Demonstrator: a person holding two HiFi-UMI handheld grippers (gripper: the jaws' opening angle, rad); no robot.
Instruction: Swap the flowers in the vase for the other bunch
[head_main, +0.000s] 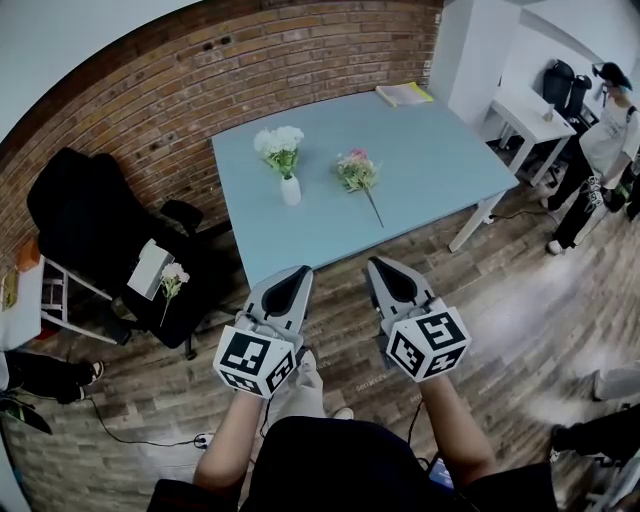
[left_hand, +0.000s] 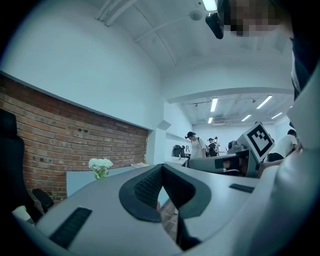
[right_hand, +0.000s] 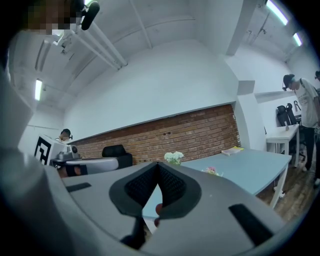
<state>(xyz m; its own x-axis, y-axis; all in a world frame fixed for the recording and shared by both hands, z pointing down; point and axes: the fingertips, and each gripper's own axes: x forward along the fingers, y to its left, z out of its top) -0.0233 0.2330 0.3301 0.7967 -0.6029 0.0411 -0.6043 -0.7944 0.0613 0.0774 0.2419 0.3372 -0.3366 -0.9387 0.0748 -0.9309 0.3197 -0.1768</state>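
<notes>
A small white vase (head_main: 290, 190) with white flowers (head_main: 279, 143) stands upright on the pale blue table (head_main: 420, 150). To its right a pink bunch (head_main: 357, 172) lies flat, its stem pointing toward the near edge. My left gripper (head_main: 299, 271) and right gripper (head_main: 378, 265) hover side by side short of the table's near edge, both shut and empty. The white flowers (left_hand: 100, 166) show far off in the left gripper view. In the right gripper view the white flowers (right_hand: 173, 157) and the pink bunch (right_hand: 211, 171) sit beyond the jaws.
A black office chair (head_main: 95, 215) stands left of the table, and a dark seat beside it carries a white box and another flower stem (head_main: 172, 282). A yellow book (head_main: 404, 94) lies at the table's far corner. People (head_main: 605, 140) stand by a white desk at the right.
</notes>
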